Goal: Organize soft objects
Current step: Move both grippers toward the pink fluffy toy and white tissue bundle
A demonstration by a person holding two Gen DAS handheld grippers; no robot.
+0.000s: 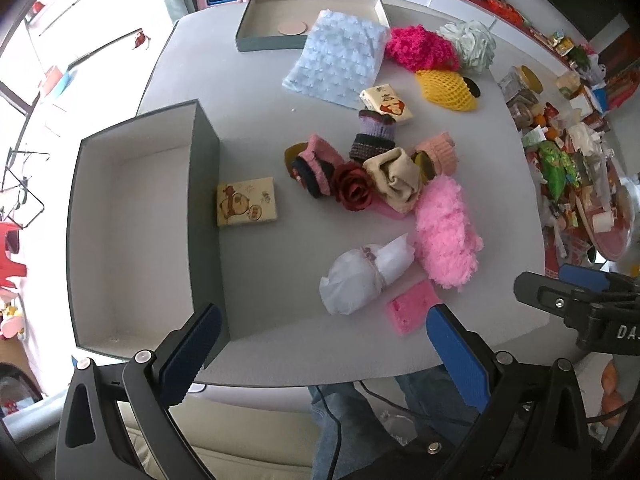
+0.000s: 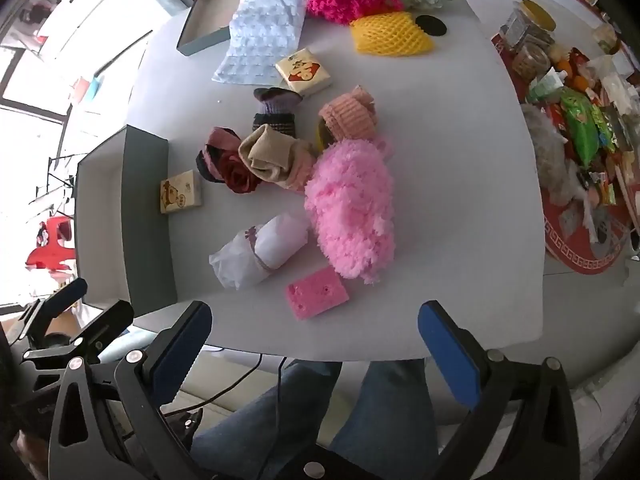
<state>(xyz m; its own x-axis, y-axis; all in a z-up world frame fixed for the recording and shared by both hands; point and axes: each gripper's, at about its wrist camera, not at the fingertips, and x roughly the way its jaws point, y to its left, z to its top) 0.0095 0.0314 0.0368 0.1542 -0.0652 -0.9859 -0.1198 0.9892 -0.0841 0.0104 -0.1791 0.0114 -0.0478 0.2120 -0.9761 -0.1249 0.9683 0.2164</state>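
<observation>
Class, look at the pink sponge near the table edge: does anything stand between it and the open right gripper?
Nothing visible does. The pink sponge lies alone on bare table, just ahead of the right gripper, whose fingers are wide apart.

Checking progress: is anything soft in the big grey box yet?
No, the grey box shows only its bare white floor.

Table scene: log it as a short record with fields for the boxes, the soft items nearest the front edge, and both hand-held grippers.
surface: grey table
large box: open grey box at left, nothing inside
far box: shallow tray, round disc inside
beside large box: tissue pack, outside it
front items: pink sponge, white wrapped bundle, light pink fluffy item
centre pile: socks and red fabric rose
left hand-held gripper: open, holds nothing
right hand-held gripper: open, holds nothing
</observation>
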